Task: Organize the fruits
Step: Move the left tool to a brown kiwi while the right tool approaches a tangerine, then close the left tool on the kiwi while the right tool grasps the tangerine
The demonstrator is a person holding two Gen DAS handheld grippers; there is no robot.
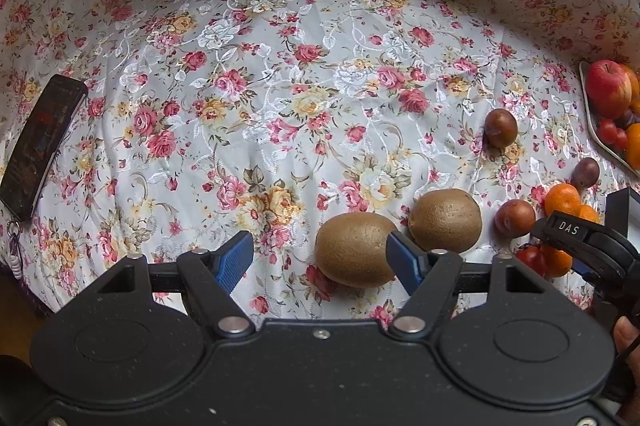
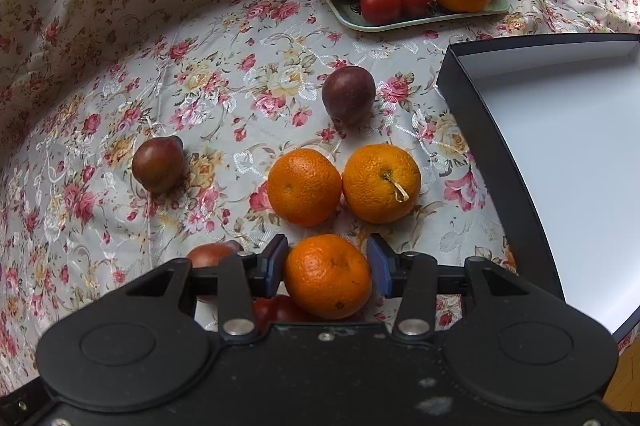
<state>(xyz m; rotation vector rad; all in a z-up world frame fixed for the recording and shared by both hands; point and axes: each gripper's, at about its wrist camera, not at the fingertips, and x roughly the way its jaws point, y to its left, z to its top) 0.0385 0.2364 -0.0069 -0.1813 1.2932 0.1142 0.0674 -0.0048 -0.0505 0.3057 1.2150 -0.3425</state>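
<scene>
- Right gripper point(image 2: 328, 272) has its tongs narrowed around a mandarin point(image 2: 327, 276), probably bound for the box point(image 2: 476, 130) at the table's right edge.
- Left gripper point(image 1: 320, 256) tongs wide, empty, angled beside a kiwi point(image 1: 354, 248), likely next.

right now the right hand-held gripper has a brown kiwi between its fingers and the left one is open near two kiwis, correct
Not quite. The right wrist view shows the right hand-held gripper has a round orange mandarin between its fingers, not a kiwi. The left hand-held gripper is indeed open near two fuzzy brown kiwis.
</scene>
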